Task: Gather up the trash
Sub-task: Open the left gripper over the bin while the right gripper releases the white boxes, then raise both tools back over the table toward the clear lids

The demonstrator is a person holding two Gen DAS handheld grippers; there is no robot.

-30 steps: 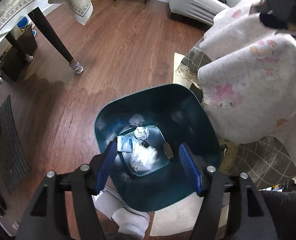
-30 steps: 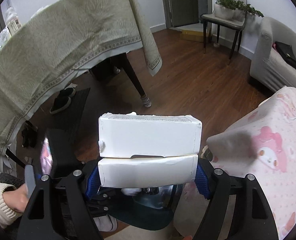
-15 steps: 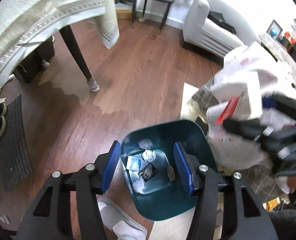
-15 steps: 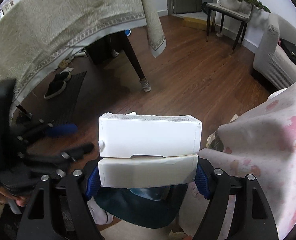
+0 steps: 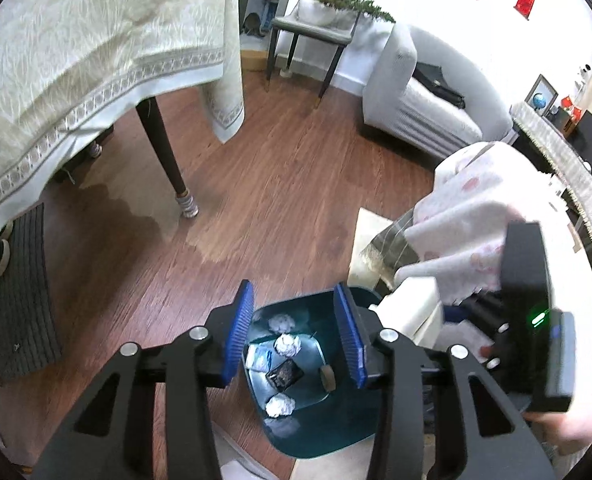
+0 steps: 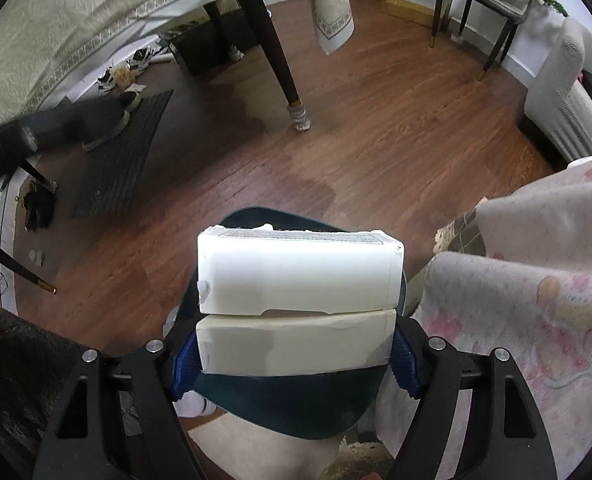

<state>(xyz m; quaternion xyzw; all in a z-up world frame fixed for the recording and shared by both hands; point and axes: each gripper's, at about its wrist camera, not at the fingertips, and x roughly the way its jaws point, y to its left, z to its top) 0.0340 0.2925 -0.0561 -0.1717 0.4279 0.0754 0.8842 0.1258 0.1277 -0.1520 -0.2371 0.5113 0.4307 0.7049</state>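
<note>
your right claw (image 6: 292, 352) grips the white rectangular cardboard box (image 6: 297, 280) over the teal plastic bin (image 5: 315, 432); left claw (image 5: 297, 338) empty, jaws just been closing.

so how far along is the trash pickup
Done: crumpled paper wads and a dark wrapper already lie in the teal bin. In hand: the right gripper clamps a white box above the bin. Left: dropping it in. The left gripper, just closing, holds nothing.
</note>
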